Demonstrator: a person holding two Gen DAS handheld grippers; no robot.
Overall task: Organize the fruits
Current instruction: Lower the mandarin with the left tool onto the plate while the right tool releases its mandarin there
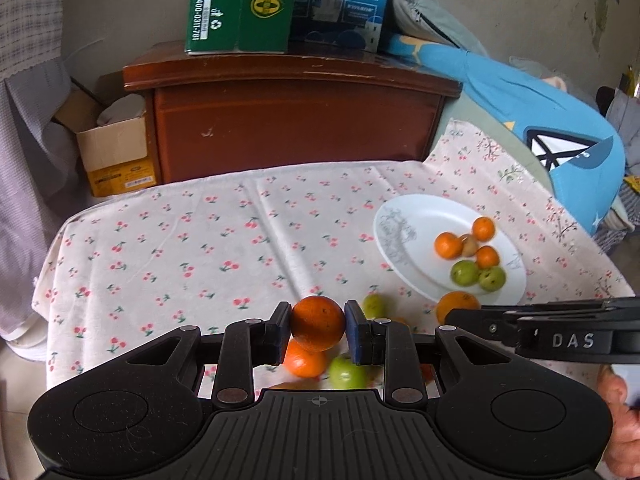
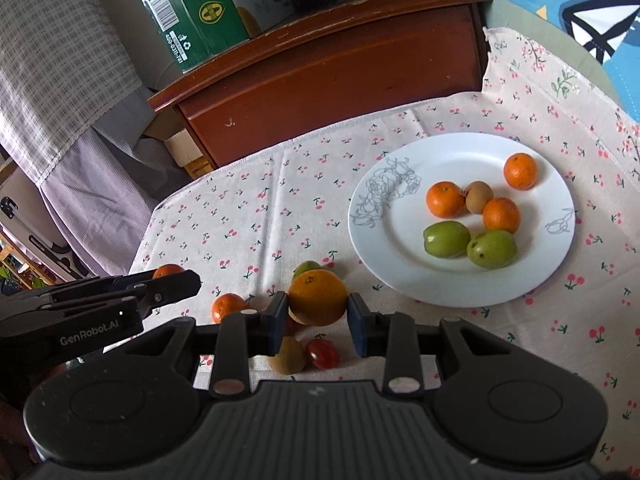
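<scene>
My left gripper (image 1: 318, 330) is shut on an orange (image 1: 317, 323), held above a small orange (image 1: 305, 358) and a green fruit (image 1: 347, 372) on the cloth. My right gripper (image 2: 317, 318) is shut on a bigger orange (image 2: 317, 297) just left of the white plate (image 2: 384, 236). The plate holds three small oranges (image 2: 445, 199), a kiwi (image 2: 479, 197) and two green fruits (image 2: 446, 239). On the cloth lie a kiwi (image 2: 289, 356), a cherry tomato (image 2: 322, 354), a small orange (image 2: 228, 307) and a green fruit (image 2: 306, 268). The left gripper (image 2: 160, 280) shows in the right wrist view.
A cherry-print tablecloth (image 1: 200, 248) covers the table. Behind it stands a brown wooden cabinet (image 1: 296, 128) with green and blue boxes (image 1: 240, 4) on top. A cardboard box (image 1: 116, 152) sits at the far left, blue fabric (image 1: 540, 112) at the right.
</scene>
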